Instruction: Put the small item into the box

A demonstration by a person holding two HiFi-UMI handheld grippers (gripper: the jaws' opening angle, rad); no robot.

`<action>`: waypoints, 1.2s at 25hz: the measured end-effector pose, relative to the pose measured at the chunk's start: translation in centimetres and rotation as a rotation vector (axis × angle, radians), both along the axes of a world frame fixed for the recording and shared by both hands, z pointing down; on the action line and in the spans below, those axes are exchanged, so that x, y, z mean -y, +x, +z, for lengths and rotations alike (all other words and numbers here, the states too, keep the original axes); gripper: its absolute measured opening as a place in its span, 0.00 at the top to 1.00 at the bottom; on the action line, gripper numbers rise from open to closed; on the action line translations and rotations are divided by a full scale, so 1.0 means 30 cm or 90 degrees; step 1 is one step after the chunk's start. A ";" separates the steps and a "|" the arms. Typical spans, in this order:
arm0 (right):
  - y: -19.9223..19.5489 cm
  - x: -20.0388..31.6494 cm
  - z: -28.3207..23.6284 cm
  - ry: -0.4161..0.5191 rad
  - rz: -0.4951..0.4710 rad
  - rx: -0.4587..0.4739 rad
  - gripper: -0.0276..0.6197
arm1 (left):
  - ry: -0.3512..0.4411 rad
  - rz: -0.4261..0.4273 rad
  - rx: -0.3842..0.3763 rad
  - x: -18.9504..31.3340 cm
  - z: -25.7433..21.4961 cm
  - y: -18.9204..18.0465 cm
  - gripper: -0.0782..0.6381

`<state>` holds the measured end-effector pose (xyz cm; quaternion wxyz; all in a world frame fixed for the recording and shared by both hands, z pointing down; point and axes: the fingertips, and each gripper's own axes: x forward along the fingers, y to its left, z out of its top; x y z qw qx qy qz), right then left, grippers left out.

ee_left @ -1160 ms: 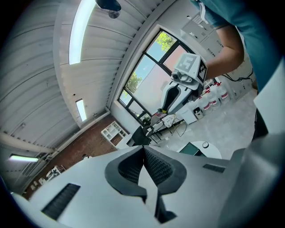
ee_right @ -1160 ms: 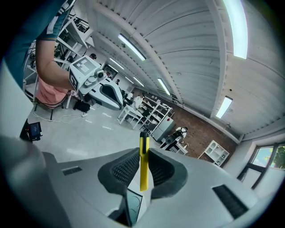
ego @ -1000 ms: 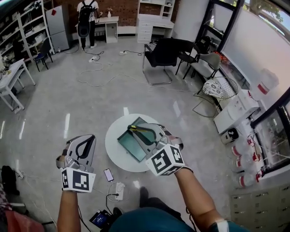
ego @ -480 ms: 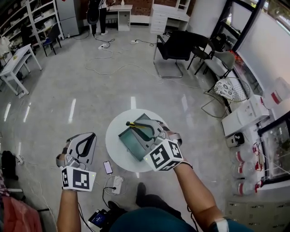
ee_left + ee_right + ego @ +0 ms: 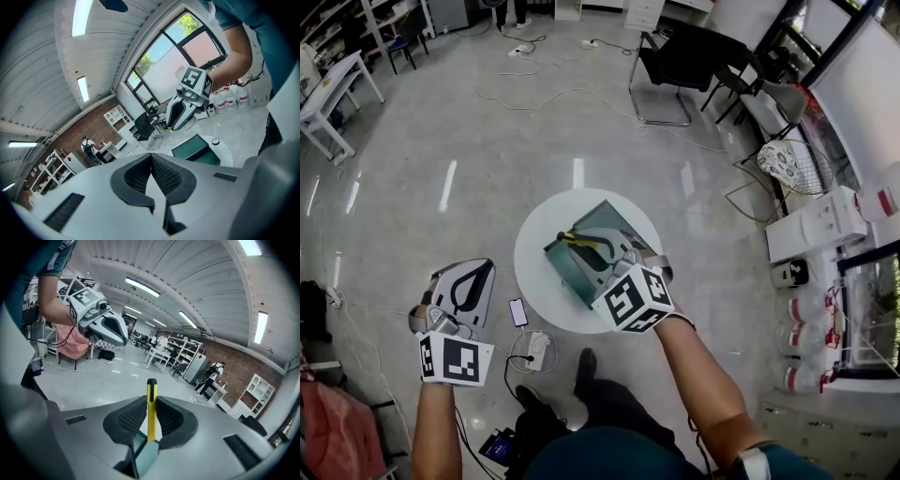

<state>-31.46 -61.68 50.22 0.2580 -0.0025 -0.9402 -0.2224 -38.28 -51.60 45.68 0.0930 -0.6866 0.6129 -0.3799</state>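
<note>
A dark green open box (image 5: 572,277) lies on the round white table (image 5: 534,281). My right gripper (image 5: 602,251) hovers over the box, shut on a slim yellow item with a black tip (image 5: 577,240), which points left over the box's far rim. In the right gripper view that yellow item (image 5: 151,392) stands up between the closed pads of the right gripper (image 5: 150,404). My left gripper (image 5: 475,274) hangs left of the table above the floor, shut on nothing. Its pads meet in the left gripper view (image 5: 151,161), where the box (image 5: 197,147) shows beyond them.
A small round cap (image 5: 215,141) lies on the table beside the box. On the floor near the table are a phone (image 5: 518,312), a power strip (image 5: 536,352) and cables. A black chair (image 5: 675,61) and a wire chair (image 5: 794,164) stand farther off.
The head view has tilted further down, so the table sits higher in the picture. The right gripper stays over the box with the yellow item. The left gripper has barely moved.
</note>
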 end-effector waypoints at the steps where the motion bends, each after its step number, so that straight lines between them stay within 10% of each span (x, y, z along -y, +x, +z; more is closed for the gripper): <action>1: -0.008 0.002 0.038 -0.004 -0.001 -0.006 0.83 | -0.005 -0.002 -0.005 -0.002 0.032 -0.007 0.87; 30: 0.008 0.076 0.999 -0.104 -0.009 -0.218 0.83 | -0.105 -0.015 -0.093 0.037 0.733 -0.038 0.87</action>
